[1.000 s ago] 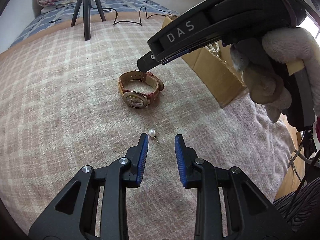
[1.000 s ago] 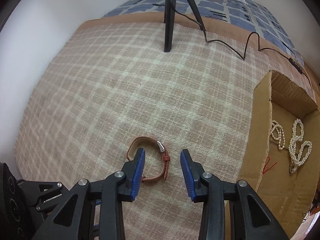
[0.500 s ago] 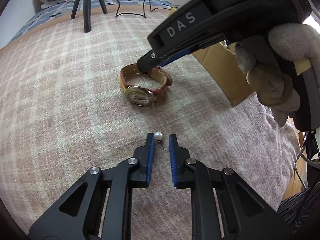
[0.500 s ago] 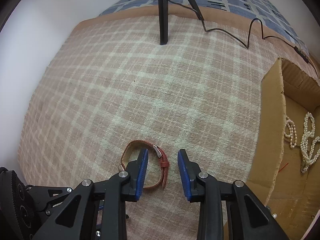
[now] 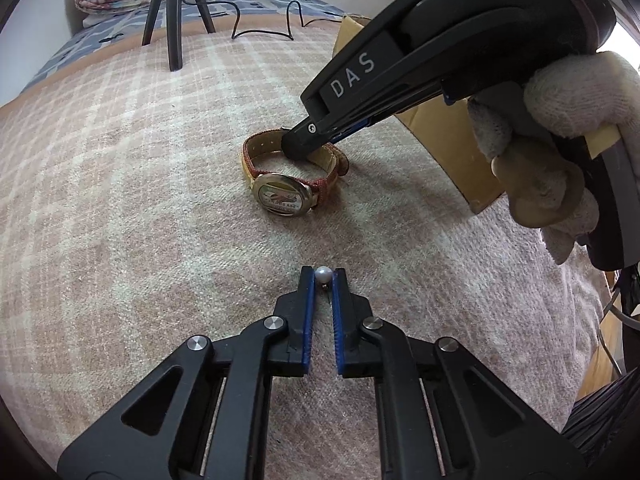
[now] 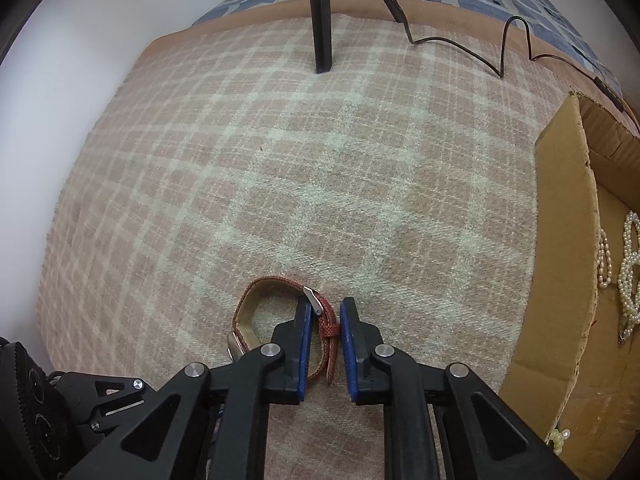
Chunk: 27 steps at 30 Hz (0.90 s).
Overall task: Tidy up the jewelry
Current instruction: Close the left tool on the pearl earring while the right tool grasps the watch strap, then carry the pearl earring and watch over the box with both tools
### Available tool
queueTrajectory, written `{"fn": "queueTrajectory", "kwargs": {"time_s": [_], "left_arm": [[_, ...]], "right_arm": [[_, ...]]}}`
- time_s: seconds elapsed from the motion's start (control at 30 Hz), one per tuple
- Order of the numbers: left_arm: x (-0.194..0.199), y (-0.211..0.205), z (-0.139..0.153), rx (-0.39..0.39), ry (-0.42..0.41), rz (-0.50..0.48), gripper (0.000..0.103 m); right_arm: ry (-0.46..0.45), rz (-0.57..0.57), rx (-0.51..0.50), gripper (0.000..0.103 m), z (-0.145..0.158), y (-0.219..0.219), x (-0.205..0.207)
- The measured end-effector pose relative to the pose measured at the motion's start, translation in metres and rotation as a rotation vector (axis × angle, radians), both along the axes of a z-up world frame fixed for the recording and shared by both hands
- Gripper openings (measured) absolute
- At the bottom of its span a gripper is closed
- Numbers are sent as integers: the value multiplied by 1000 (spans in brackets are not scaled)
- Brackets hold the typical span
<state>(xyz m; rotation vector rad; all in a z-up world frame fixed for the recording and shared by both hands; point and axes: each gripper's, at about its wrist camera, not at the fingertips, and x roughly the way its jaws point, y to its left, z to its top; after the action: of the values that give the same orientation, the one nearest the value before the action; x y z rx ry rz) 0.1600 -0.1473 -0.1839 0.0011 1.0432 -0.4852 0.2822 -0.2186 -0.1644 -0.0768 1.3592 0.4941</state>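
Observation:
A small pearl earring [image 5: 323,274] lies on the plaid blanket, pinched at the tips of my left gripper [image 5: 323,276], which is shut on it. A red-strapped watch [image 5: 286,184] with an oval face lies beyond it. My right gripper [image 6: 325,312] straddles the watch strap [image 6: 326,322] by the buckle, jaws narrowed around it with a small gap left. In the left wrist view the right gripper [image 5: 308,146] reaches down onto the strap from the right.
An open cardboard box [image 6: 568,248] stands to the right, with pearl necklaces [image 6: 628,264] inside. A black tripod leg [image 6: 320,16] and a cable [image 6: 460,44] lie at the far side of the blanket [image 6: 280,160].
My left gripper closed from wide open onto the pearl earring. My right gripper lowered toward the watch and narrowed around its strap.

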Motion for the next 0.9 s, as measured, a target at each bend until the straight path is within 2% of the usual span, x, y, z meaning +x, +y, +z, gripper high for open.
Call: {"fn": "queueTrajectory", "kwargs": {"time_s": [0.2,0.4,0.9], "left_arm": [[-6,7,8,-12,-3,18,6],[-15,17,22,-26,-24,31,6],[-35,22,75,-95,-127,25,6]], "right_arm": [[-24,-15,9,10,5,-1,-2],[-80,-39,19,9,24,-6,-8],[-246,-92,58,9,93,-27,-38]]}}
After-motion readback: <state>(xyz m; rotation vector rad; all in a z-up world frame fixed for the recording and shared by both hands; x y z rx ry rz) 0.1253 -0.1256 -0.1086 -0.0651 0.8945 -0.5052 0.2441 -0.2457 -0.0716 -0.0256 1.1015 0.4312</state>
